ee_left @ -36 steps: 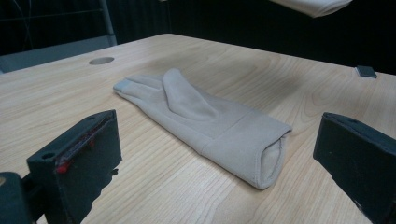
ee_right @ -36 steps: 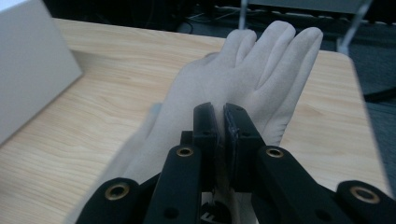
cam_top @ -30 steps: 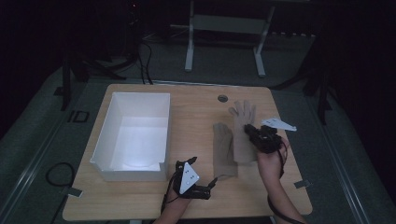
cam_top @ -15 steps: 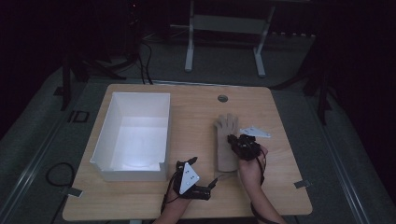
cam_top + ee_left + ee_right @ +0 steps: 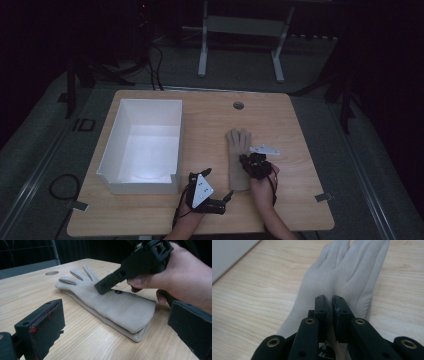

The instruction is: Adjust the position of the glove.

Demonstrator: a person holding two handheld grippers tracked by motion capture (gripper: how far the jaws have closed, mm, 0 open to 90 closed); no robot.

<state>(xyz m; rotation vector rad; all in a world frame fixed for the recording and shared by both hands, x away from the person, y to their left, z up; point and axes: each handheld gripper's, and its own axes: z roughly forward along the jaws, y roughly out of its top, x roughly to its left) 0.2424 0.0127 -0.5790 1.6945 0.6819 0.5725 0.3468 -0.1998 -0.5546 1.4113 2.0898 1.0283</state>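
White bin (image 5: 142, 145) at left of table (image 5: 300, 125), unchanged from a second ago. Left gripper (image 5: 212, 197) at near edge, same spot as before; in its own view its jaws stand wide apart with nothing between them, aimed at the cuff of the glove (image 5: 238, 157).

Right gripper (image 5: 255, 162): a second ago it held the glove lifted and draped farther right; now the glove lies flat at table centre-right, fingers pointing far, and the gripper has come down and nearer over it.

High view is too dark for jaw detail. Right gripper view shows the jaws nearly together over the glove's palm; whether they pinch fabric I cannot tell. Left gripper view shows the right gripper's (image 5: 107, 285) tip touching the glove's (image 5: 112, 305) back.
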